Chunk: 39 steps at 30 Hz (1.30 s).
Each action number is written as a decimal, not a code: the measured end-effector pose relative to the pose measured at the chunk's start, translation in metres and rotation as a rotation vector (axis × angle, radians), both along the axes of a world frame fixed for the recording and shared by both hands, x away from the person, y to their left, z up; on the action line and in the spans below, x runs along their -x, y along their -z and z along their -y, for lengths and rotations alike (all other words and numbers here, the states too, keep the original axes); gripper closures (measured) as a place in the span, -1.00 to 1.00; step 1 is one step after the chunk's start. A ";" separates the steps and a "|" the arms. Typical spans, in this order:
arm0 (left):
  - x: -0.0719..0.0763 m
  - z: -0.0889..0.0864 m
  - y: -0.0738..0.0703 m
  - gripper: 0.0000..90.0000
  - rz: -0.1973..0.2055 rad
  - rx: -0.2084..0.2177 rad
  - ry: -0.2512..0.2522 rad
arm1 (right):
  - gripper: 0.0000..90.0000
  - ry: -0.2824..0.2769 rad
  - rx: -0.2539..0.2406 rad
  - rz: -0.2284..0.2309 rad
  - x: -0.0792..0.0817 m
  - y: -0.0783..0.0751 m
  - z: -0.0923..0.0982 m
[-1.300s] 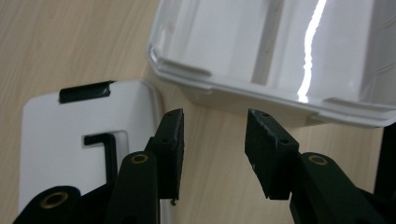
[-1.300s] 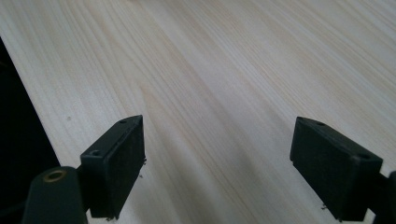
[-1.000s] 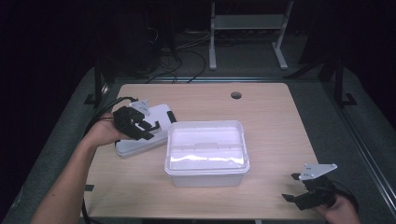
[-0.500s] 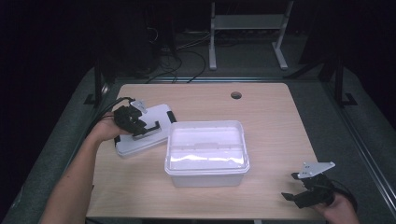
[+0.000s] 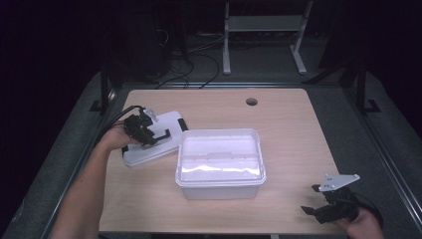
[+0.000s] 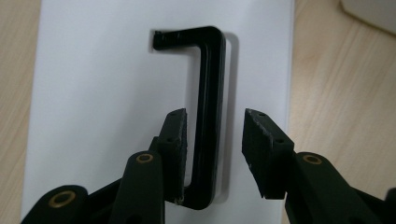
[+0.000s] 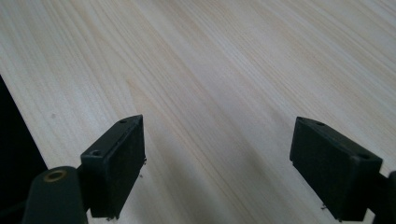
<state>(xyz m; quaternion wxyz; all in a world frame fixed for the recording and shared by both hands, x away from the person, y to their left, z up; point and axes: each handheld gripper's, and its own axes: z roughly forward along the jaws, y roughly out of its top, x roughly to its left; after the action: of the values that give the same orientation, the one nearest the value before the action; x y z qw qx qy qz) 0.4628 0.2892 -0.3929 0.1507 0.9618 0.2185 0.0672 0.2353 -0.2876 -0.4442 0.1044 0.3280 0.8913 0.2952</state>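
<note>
A white lid (image 5: 149,152) lies flat on the table left of a translucent plastic box (image 5: 219,191). On the lid (image 6: 93,93) is a black hooked handle (image 6: 210,84). My left gripper (image 5: 152,138) is low over the lid, and its jaws straddle the handle's long bar. In the left gripper view this gripper (image 6: 212,135) has one pad beside the bar and a gap at the other pad. Its jaws have just been opening, with the bar between them. My right gripper (image 5: 311,199) rests near the table's front right corner. It (image 7: 217,163) stands wide open over bare wood.
The wooden table (image 5: 293,134) has a round cable hole (image 5: 252,101) at the back. The box stands in the middle with its top open. Dark floor, cables and a metal stand lie beyond the far edge.
My left gripper has sunk onto the lid and now sits astride the black handle. The right gripper, the box and the lid have stayed put.
</note>
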 end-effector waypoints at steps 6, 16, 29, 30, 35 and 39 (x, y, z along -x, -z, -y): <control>-0.003 0.002 0.007 0.42 -0.009 -0.039 -0.015 | -0.61 -0.008 0.001 0.011 0.000 -0.002 0.000; -0.004 0.006 0.011 0.66 -0.010 -0.085 -0.039 | -0.60 -0.011 0.000 0.015 0.001 -0.004 -0.001; 0.005 -0.015 -0.015 0.86 0.047 -0.062 -0.077 | -0.60 -0.009 -0.008 0.021 0.002 -0.008 -0.001; 0.005 -0.017 -0.016 0.88 0.028 -0.052 -0.079 | -0.60 -0.009 -0.010 0.020 0.002 -0.007 -0.001; 0.011 -0.024 -0.018 0.88 0.037 -0.046 -0.075 | -0.60 -0.012 -0.008 0.001 0.000 -0.004 -0.003; 0.018 -0.032 -0.025 0.89 0.033 -0.038 -0.069 | -0.60 -0.015 -0.008 -0.004 0.000 -0.003 -0.004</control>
<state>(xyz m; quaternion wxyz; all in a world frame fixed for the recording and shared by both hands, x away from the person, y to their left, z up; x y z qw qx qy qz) 0.4450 0.3209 -0.3675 0.1337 0.9552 0.2475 0.0921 0.2348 -0.2841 -0.4411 0.0992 0.3221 0.8929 0.2987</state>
